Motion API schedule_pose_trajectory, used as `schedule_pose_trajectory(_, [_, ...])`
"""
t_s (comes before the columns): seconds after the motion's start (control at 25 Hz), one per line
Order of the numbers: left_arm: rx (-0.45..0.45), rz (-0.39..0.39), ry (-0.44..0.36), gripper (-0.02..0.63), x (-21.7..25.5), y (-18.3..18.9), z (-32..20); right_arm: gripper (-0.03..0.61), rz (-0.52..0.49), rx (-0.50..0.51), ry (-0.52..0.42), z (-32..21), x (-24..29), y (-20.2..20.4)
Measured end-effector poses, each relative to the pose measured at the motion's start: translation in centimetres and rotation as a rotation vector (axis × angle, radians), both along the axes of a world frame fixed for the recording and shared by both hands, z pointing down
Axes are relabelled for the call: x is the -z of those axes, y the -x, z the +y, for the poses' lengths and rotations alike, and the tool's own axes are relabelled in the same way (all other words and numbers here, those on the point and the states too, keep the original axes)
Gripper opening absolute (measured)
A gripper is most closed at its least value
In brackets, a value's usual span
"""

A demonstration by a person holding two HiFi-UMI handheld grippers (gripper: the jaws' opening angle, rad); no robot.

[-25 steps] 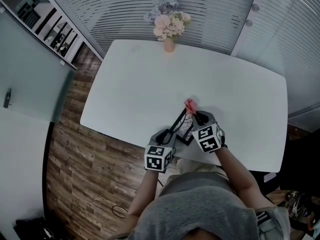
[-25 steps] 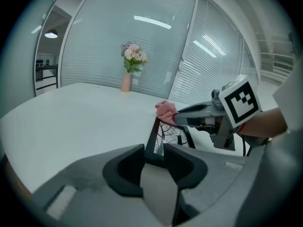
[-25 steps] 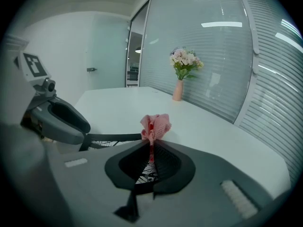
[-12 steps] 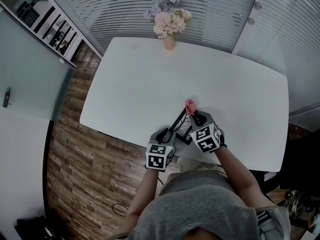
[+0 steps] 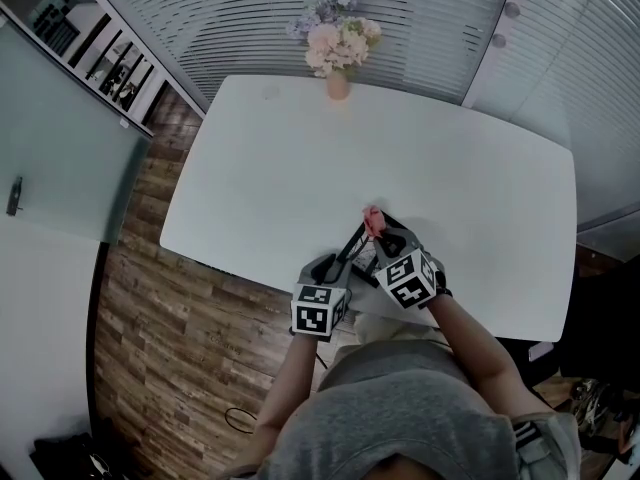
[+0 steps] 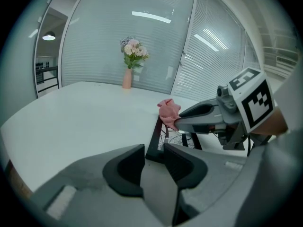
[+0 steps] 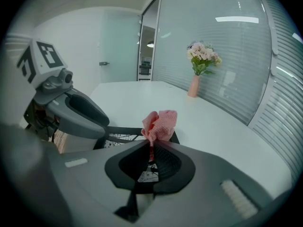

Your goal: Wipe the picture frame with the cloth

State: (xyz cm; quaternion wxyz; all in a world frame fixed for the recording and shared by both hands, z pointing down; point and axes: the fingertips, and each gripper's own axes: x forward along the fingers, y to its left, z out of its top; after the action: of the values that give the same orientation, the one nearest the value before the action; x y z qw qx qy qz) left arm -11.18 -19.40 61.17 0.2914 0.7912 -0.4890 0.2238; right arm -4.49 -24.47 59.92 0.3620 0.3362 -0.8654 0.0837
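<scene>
A black picture frame (image 5: pixel 362 252) stands on edge near the front of the white table (image 5: pixel 280 168). My left gripper (image 6: pixel 154 157) is shut on the frame's near corner (image 6: pixel 155 137) and holds it up. The pink cloth (image 7: pixel 160 123) is bunched between the jaws of my right gripper (image 7: pixel 151 148), which is shut on it. The cloth (image 6: pixel 169 112) rests against the frame's top far edge. In the head view the cloth (image 5: pixel 372 220) shows just beyond the right gripper (image 5: pixel 385 236), and the left gripper (image 5: pixel 338 266) sits to its left. The printed picture (image 7: pixel 124 137) is partly visible.
A pink vase of flowers (image 5: pixel 338 53) stands at the table's far edge. The table's front edge (image 5: pixel 250 280) runs right under both grippers, with wooden floor (image 5: pixel 160 348) below. Slatted glass walls (image 5: pixel 400 18) lie behind the table.
The right gripper has shifted the cloth slightly left along the frame's top edge. The left gripper and the frame have held still.
</scene>
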Motion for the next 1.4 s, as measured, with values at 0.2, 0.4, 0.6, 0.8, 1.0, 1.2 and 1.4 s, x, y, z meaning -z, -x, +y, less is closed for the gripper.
schedule_pose_trajectory(0.2, [0.022,0.011,0.006,0.114,0.1,0.0,-0.1,0.029,0.006,0.034,0.01,0.9,0.0,0.4])
schedule_pose_trajectory(0.4, [0.052,0.017,0.013,0.11,0.1,0.3,0.0,0.029,0.013,0.082,0.015,2.0,-0.1,1.1])
schedule_pose_trajectory(0.6, [0.063,0.015,0.013,0.101,0.1,0.7,-0.1,0.029,0.014,0.122,0.029,2.9,-0.1,1.8])
schedule_pose_trajectory(0.8, [0.065,0.011,0.013,0.095,0.2,0.6,-0.1,0.029,0.015,0.165,0.042,4.0,0.0,2.5])
schedule_pose_trajectory(1.0, [0.064,0.009,0.008,0.086,0.2,0.4,-0.1,0.029,0.014,0.209,0.05,5.1,-0.1,3.2])
schedule_pose_trajectory(1.2, [0.064,0.005,0.006,0.084,0.2,0.4,-0.1,0.029,0.012,0.248,0.06,6.2,-0.1,4.0])
schedule_pose_trajectory(1.4, [0.064,0.004,0.006,0.084,0.2,0.4,-0.1,0.028,0.014,0.252,0.057,6.4,-0.1,4.2])
